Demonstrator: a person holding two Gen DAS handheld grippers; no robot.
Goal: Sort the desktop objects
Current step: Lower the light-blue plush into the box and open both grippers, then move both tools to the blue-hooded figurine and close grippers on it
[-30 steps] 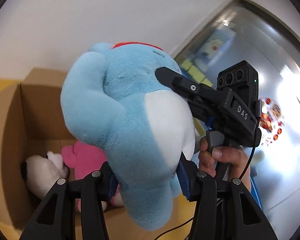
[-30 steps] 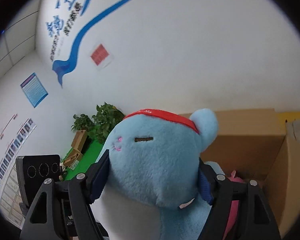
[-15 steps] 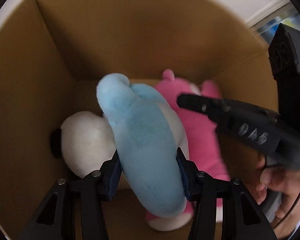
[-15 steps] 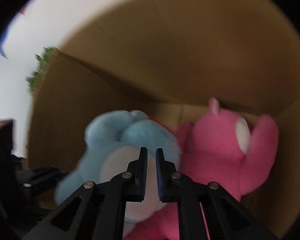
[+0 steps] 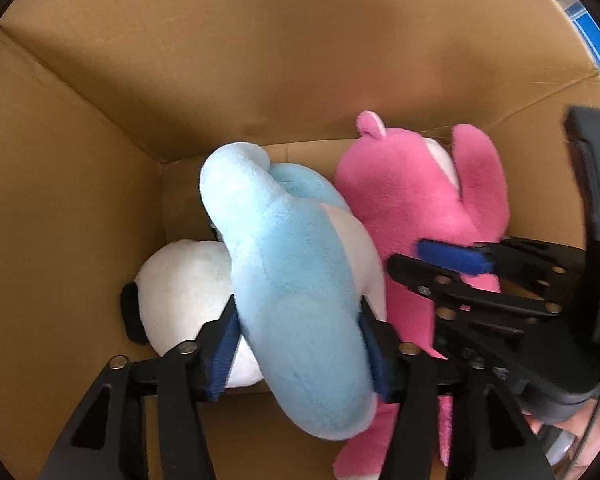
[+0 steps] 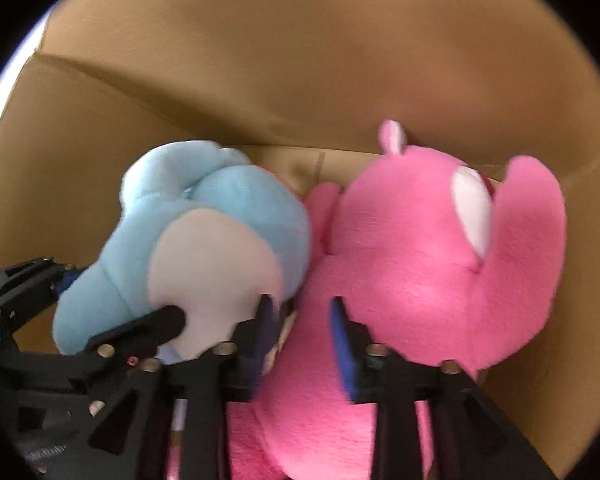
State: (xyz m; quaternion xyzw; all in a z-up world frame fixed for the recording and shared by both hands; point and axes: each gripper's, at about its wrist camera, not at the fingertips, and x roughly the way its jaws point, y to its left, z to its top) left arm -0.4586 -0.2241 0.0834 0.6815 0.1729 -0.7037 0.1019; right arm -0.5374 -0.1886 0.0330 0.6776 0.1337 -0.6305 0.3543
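- Your left claw (image 5: 296,344) is clamped on the lower body of the light-blue plush toy with the white belly (image 5: 292,280), blue pads pressed into the fur on both sides.
- A second ago both claws held that toy high above the brown cardboard box (image 5: 260,80); now it sits deep inside, between the white plush toy with black patches (image 5: 184,284) and the bright pink plush bear (image 5: 412,208), touching both.
- Your right claw (image 6: 304,332) has let go. It was pinched together half a second ago; now its fingers stand apart, with only pink fur showing in the gap between them.
- In the left view the right claw (image 5: 428,260) lies against the pink bear, just beside the blue toy.
- That suggests the placing is nearly done: the blue toy has reached its bin but isn't freed yet.
- Next, you'd likely open the left claw and lift straight out; watch that the pads don't drag the fur back up with them.
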